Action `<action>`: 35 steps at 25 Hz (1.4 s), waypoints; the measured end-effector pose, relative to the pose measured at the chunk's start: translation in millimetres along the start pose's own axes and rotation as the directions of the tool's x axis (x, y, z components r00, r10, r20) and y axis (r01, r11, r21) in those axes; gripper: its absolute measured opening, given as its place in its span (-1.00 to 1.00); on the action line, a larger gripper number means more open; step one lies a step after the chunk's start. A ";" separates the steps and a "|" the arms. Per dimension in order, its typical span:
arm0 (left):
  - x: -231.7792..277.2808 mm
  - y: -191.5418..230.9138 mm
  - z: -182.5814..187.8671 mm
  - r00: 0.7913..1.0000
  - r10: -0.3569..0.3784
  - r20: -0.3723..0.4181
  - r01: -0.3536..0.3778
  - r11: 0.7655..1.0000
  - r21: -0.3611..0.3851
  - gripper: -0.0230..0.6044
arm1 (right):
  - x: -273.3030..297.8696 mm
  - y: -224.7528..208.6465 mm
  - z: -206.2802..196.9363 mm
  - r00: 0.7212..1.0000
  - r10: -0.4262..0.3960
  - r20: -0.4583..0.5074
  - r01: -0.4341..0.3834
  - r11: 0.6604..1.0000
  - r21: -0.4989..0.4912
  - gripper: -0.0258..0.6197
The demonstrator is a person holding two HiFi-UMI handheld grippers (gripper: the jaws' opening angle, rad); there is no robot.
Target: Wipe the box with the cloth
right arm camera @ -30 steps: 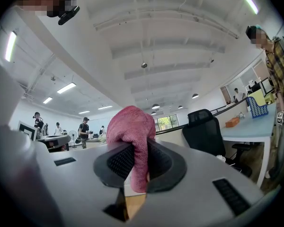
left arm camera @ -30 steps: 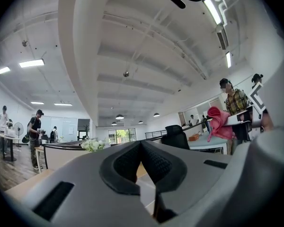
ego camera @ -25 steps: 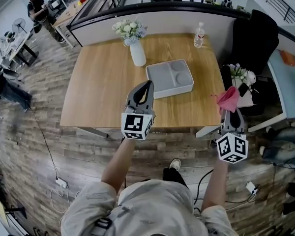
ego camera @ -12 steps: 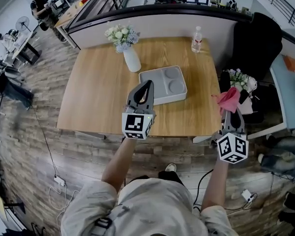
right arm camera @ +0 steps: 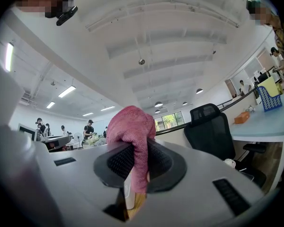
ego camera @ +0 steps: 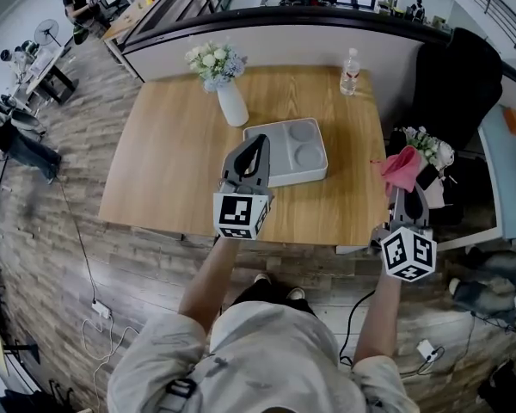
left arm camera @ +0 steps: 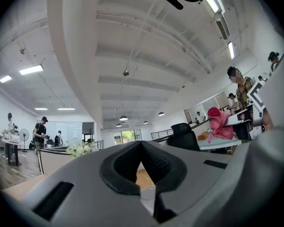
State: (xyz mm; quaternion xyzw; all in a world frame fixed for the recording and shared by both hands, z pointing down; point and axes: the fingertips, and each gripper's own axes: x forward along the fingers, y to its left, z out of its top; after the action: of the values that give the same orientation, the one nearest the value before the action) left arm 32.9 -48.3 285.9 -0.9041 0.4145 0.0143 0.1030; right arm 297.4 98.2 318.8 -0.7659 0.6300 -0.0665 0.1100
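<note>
Table point(ego camera: 168, 157): wooden, bearing vase point(ego camera: 233, 103), bottle point(ego camera: 350, 70) and box.

Box point(ego camera: 284, 155): grey, shallow, right of centre on the table, untouched.

Left gripper point(ego camera: 260, 144): raised in front of the box's near edge, jaws closed together, nothing between them.

Right gripper point(right arm camera: 138, 167): held up beyond the table's right edge, well apart from the box, jaws clamped on the cloth.

Cloth point(right arm camera: 131, 126): pink, bunched above the pads.

Assessment: approach stage; wiping not yet begun. The next move calls for carrying the cloth left and down onto the box, perhaps with the left gripper steadying it.
</note>
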 end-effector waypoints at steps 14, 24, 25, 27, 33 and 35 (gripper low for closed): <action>55.0 50.8 -8.2 0.999 0.002 0.051 0.000 1.000 -0.029 -0.90 | 81.0 31.0 18.3 0.998 0.041 0.039 -0.039 0.998 -0.055 -0.72; 76.7 108.8 -1.8 0.995 0.058 0.082 -0.058 0.998 -0.006 -0.89 | 143.0 58.7 31.2 0.993 0.083 0.081 -0.078 0.995 -0.067 -0.72; 77.6 115.2 -2.6 0.994 0.065 0.082 -0.065 0.998 -0.006 -0.90 | 148.3 63.8 31.7 0.992 0.090 0.084 -0.084 0.994 -0.071 -0.72; 78.5 128.2 -5.0 0.993 0.080 0.081 -0.080 0.997 -0.008 -0.90 | 158.3 74.8 30.2 0.991 0.103 0.081 -0.097 0.992 -0.081 -0.72; 85.7 152.0 -14.4 0.990 0.113 0.082 -0.112 0.994 -0.016 -0.90 | 186.7 87.6 26.9 0.990 0.123 0.064 -0.117 0.988 -0.100 -0.72; 89.0 161.4 -17.9 0.990 0.123 0.075 -0.123 0.992 -0.011 -0.90 | 197.1 92.6 26.7 0.989 0.130 0.064 -0.124 0.987 -0.099 -0.72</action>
State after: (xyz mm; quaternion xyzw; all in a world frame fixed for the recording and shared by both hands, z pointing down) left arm -31.3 -220.8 265.4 -0.8760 0.4652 0.0560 0.1145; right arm 254.7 -109.4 262.4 -0.7303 0.6757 -0.0024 0.0999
